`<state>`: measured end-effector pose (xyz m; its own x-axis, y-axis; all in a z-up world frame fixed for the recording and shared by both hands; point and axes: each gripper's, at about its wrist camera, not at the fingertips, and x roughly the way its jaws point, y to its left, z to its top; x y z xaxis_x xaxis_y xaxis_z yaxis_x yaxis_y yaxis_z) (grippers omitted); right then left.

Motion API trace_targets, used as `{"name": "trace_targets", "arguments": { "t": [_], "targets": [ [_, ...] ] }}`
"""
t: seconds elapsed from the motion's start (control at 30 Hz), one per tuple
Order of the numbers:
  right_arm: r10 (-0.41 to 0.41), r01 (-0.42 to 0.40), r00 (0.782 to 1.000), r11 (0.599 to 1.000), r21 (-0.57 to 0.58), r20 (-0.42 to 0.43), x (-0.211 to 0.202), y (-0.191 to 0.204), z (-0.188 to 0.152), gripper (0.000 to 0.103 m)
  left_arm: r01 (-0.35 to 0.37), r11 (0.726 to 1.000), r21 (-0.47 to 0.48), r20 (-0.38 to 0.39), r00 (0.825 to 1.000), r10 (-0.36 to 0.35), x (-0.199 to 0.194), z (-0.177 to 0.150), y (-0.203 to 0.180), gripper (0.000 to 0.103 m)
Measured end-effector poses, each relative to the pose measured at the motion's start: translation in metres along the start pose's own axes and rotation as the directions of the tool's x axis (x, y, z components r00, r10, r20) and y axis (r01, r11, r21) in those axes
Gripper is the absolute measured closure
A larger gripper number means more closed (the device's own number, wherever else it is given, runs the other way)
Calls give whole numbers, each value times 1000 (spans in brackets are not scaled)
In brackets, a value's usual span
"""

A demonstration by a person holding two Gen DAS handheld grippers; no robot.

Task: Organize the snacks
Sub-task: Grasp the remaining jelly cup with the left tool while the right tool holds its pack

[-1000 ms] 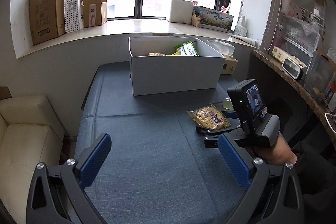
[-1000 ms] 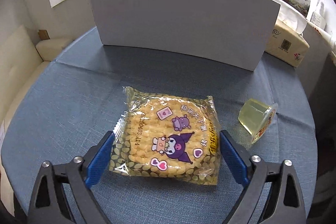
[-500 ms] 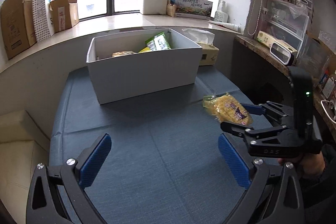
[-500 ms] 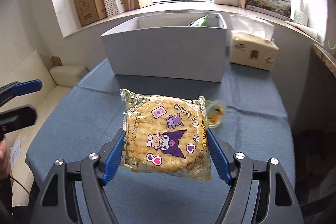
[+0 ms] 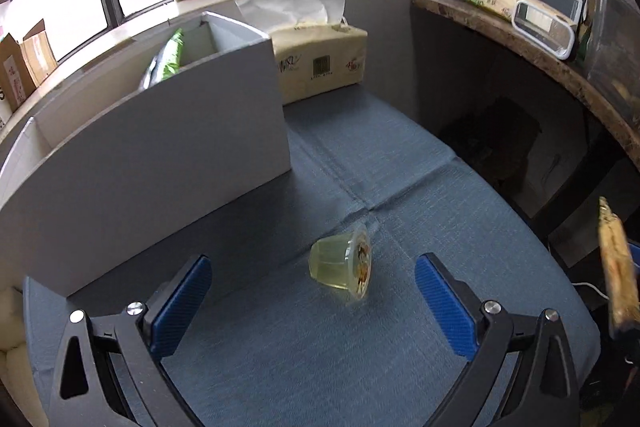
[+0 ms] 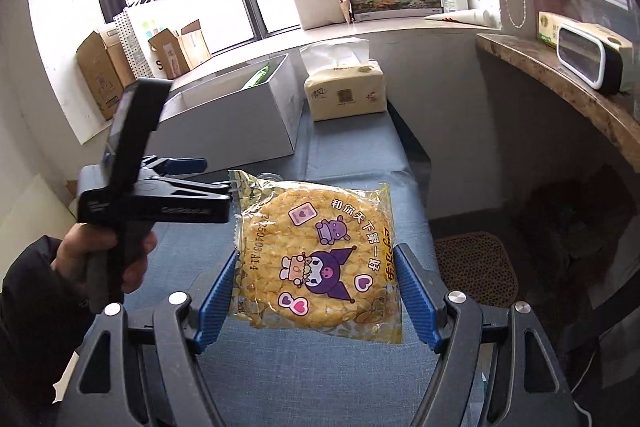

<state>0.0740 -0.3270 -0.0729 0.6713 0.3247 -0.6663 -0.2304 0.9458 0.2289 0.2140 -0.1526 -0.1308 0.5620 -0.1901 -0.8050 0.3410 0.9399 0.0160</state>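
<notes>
Lifted off the blue cloth since a second ago, the yellow snack packet [image 6: 316, 259] now hangs in the lower centre of the right wrist view, clamped at both side edges by the right gripper [image 6: 316, 291]. In the left wrist view the left gripper [image 5: 312, 303], which earlier faced open cloth, has its blue pads wide apart with nothing between them, and the jelly cup [image 5: 342, 265] lies tipped on the tablecloth [image 5: 400, 167] just ahead. White box [image 5: 160, 147] fills the left of the frame, tissue pack [image 5: 320, 63] beside it.
</notes>
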Motion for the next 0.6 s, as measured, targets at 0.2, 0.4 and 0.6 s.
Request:
{"name": "trace_targets", "arguments": {
  "t": [0.2,0.4,0.6],
  "targets": [
    [8,-7,1000,1000,25,-15,6,-6,-8,24,-5,1000,6,-23,1000,5,20,-3,-4,55],
    [24,-23,1000,1000,15,-20,9,1,-11,24,17,1000,-19,17,1000,-17,1,-10,5,67],
    [58,-58,998,998,-10,-35,16,16,-12,24,55,993,-101,126,991,-42,-60,-30,35,67]
  ]
}}
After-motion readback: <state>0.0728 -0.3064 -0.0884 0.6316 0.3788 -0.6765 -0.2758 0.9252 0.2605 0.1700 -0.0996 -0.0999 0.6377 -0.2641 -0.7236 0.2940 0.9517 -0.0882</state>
